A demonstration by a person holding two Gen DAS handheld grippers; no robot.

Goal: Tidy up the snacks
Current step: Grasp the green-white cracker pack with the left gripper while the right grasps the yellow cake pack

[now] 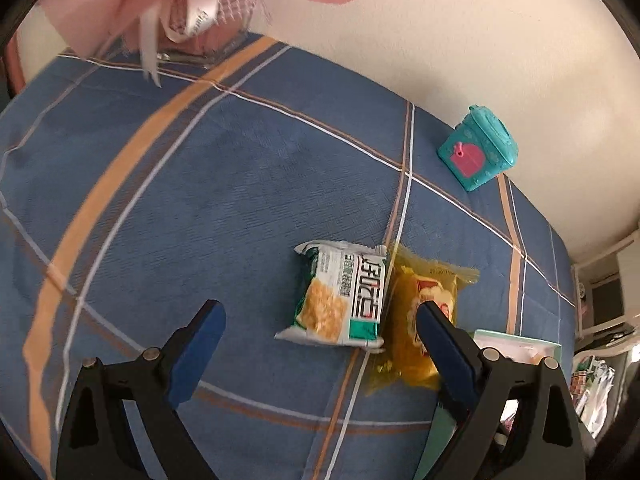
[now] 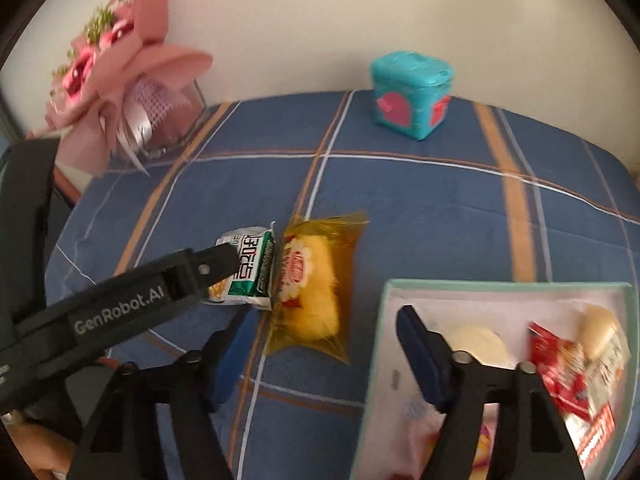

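A green-and-white cracker packet (image 1: 340, 296) (image 2: 250, 276) lies on the blue plaid cloth, touching a yellow transparent snack packet (image 1: 404, 344) (image 2: 316, 284) on its right. My left gripper (image 1: 320, 312) hovers over them, open, and its pads touch nothing. In the right wrist view one of the left gripper's black fingers (image 2: 216, 262) reaches across the cracker packet. My right gripper (image 2: 322, 320) is open too, above the yellow packet and the left wall of a mint-rimmed box (image 2: 384, 320) (image 1: 516, 344). That box holds a red packet (image 2: 560, 364), a pale bun (image 2: 476, 340) and other wrapped snacks.
A teal toy box with pink hearts (image 1: 476, 152) (image 2: 412, 96) stands at the table's back edge by the wall. A pink bouquet in a glass vase (image 2: 116, 64) (image 1: 208, 0) fills the back left corner. Bare cloth (image 1: 180, 200) stretches left of the packets.
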